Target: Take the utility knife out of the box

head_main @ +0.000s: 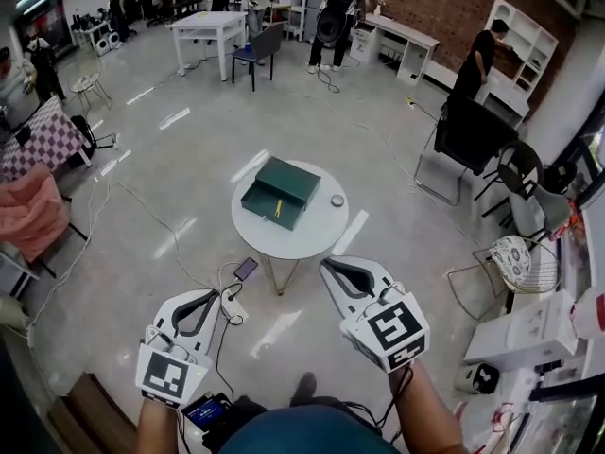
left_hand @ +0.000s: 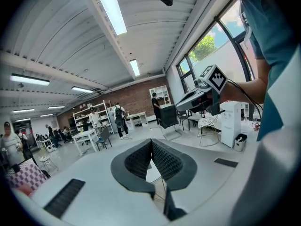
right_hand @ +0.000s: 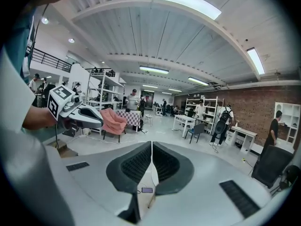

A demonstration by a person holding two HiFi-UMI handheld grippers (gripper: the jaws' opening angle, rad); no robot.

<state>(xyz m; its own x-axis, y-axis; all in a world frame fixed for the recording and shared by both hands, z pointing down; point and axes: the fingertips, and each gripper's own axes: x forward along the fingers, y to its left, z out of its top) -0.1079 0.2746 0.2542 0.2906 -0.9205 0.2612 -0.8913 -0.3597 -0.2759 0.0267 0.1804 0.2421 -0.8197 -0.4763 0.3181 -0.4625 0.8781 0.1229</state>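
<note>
A dark green box (head_main: 280, 191) lies open on a small round white table (head_main: 295, 242) in the middle of the head view. A thin yellow utility knife (head_main: 278, 208) lies inside the box's lower half. Both grippers hover over the floor short of the table, well apart from the box. My left gripper (head_main: 214, 295) is at the lower left, its jaws shut and empty (left_hand: 151, 141). My right gripper (head_main: 328, 264) is at the lower right, nearer the table, also shut with nothing between its pads (right_hand: 152, 144). Each gripper shows in the other's view.
A small round grey object (head_main: 337, 200) sits on the table right of the box. A phone (head_main: 245, 269), a power strip (head_main: 233, 306) and cables lie on the floor by the table's foot. Chairs (head_main: 473, 136) and white boxes (head_main: 527, 333) stand at right; people stand far back.
</note>
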